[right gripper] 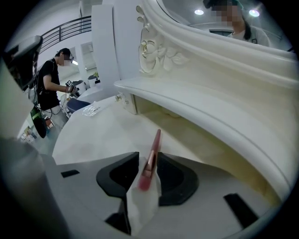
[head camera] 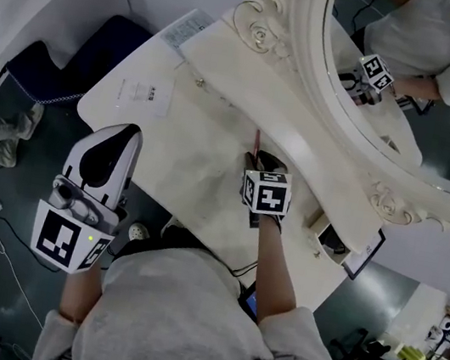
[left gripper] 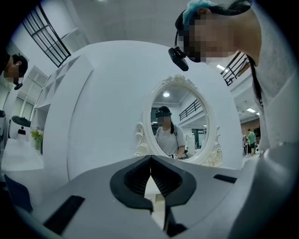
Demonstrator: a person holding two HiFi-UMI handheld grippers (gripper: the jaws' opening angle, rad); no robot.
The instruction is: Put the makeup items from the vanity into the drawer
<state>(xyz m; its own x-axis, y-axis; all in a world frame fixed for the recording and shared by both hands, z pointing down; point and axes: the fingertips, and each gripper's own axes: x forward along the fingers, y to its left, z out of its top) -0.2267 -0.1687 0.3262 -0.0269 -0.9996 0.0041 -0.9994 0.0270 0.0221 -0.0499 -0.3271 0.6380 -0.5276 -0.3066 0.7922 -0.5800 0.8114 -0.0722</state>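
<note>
Currently lying on vanity top [right gripper: 93, 140], below the mirror [right gripper: 210, 51]: slim red makeup pencil [right gripper: 154, 147]. Sitting loosely between parted jaws of right gripper [right gripper: 148, 158], not yet being pinched. Likely handling light, stiff, smooth, prone to rolling; taking hold mid-barrel advisable. Hanging aside, closed and empty: left gripper [left gripper: 150, 158].

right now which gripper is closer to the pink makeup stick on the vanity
Right. The right gripper has the pink makeup stick between its fingers on the vanity top. The left gripper, shut, is at the vanity's near edge, well apart from the stick.
</note>
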